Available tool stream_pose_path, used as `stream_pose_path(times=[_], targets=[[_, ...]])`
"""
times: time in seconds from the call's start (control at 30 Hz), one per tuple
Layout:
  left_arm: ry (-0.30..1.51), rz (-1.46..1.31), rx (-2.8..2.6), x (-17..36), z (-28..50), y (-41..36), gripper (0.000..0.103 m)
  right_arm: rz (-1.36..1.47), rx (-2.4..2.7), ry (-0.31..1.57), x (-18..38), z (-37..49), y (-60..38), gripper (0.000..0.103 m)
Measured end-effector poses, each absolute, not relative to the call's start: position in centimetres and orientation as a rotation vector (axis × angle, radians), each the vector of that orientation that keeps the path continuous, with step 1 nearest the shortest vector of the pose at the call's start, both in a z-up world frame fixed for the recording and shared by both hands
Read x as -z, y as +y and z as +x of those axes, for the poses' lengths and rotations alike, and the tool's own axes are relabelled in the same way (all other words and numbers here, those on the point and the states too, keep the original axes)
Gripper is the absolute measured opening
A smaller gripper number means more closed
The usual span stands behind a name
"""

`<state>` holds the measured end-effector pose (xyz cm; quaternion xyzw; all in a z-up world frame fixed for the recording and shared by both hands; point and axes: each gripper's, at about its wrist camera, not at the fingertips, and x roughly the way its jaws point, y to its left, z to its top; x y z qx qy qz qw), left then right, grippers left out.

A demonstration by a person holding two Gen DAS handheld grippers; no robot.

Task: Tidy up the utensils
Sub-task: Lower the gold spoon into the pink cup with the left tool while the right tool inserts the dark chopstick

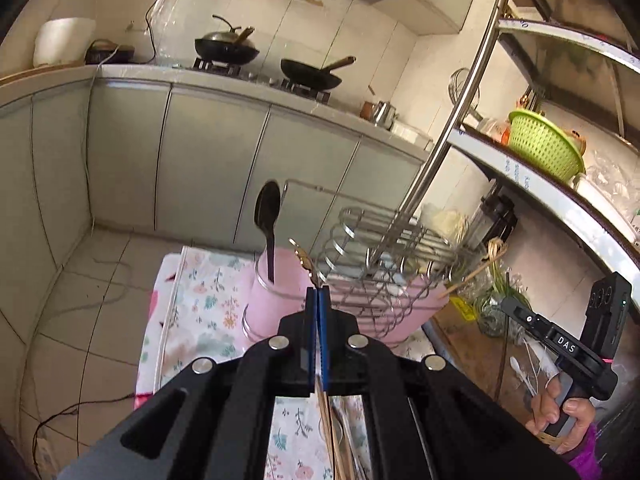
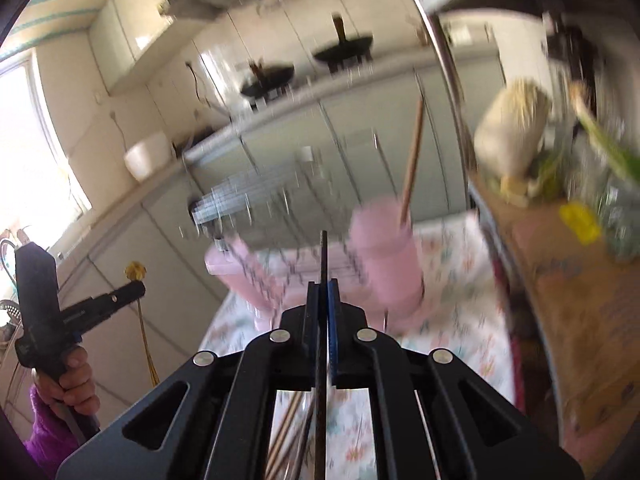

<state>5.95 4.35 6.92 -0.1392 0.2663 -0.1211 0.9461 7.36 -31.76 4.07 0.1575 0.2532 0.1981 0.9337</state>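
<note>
Honestly, partway: a black spoon [image 1: 267, 216] is in the pink cup [image 1: 276, 300]. Left gripper [image 1: 318, 290] is clamped on a gold-tipped utensil [image 1: 306, 264], right gripper [image 2: 323, 286] on a thin dark stick [image 2: 323, 256]; loose chopsticks [image 1: 332, 440] are left.

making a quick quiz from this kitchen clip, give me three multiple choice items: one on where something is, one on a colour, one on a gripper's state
1. Where is the black spoon?
A. standing in the pink cup
B. lying on the floor
C. inside a wok

2. What colour is the basket on the shelf?
A. red
B. green
C. blue

3. What state is the left gripper in?
A. wide open, empty
B. shut on a thin utensil
C. out of view

Answers:
1. A, the spoon's handle goes down into the pink cup beside the wire rack.
2. B, the basket is bright green mesh.
3. B, the blue pads meet around a thin gold-tipped utensil.
</note>
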Motion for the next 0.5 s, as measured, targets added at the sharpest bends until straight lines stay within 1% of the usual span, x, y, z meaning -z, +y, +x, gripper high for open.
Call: stream_pose_path(times=[0.1,0.27,0.3,0.37,0.5], targets=[[0.463,-0.292,0.236,-9.0,6.8,4.3,0.001,0.281,-0.384,0.396,-6.6,8.2,-31.3,0.005],[0.347,-0.283,0.184,-11.4,9.3,4.1,0.001,0.244,-0.341,0.244,-8.3,10.5,-30.7,0.005],[0.327,-0.279,0.17,-11.6,9.8,4.0,0.001,0.244,-0.341,0.244,-8.3,10.5,-30.7,0.005],[0.29,-0.269,0.146,-11.8,11.0,3.9,0.001,0.222,-0.302,0.18,-8.6,11.5,-30.5,0.005],[0.238,-0.243,0.107,-10.9,13.4,3.5,0.001,0.203,-0.246,0.111,-8.5,13.8,-30.3,0.005]])
